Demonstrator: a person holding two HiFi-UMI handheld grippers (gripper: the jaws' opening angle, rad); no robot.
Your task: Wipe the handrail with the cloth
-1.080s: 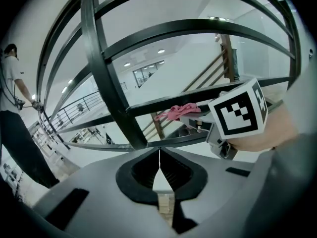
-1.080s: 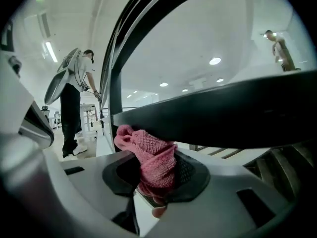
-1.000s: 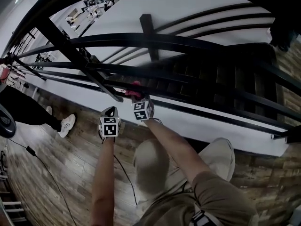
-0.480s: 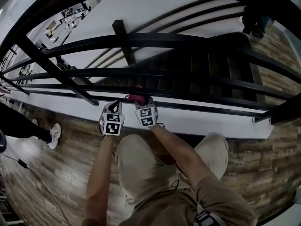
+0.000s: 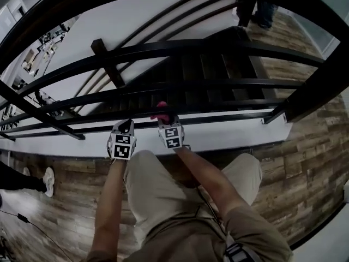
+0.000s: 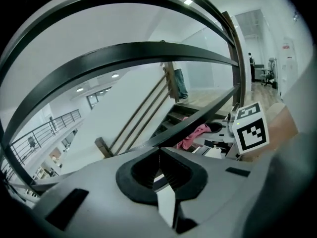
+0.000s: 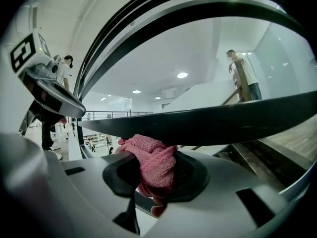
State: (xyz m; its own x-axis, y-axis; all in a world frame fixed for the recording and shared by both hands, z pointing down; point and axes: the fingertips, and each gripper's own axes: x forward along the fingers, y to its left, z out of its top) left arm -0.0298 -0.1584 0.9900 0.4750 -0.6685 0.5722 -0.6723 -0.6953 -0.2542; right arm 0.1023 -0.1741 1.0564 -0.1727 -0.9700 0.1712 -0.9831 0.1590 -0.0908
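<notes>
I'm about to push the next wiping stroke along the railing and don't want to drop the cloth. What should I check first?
1. Grip: the pink knitted cloth is clamped between the right gripper jaws: ok.
2. Contact: the cloth lies against the black metal rail: ok.
3. Left gripper: jaws together, empty, beside the rail and apart from the cloth: ok.
4. Path: the rail is bare to the right as far as the thick dark post: ok.
5. Bystander stands beyond the stairs, far from both grippers: ok.
6. Dirt left on the rail: cannot tell.
</notes>
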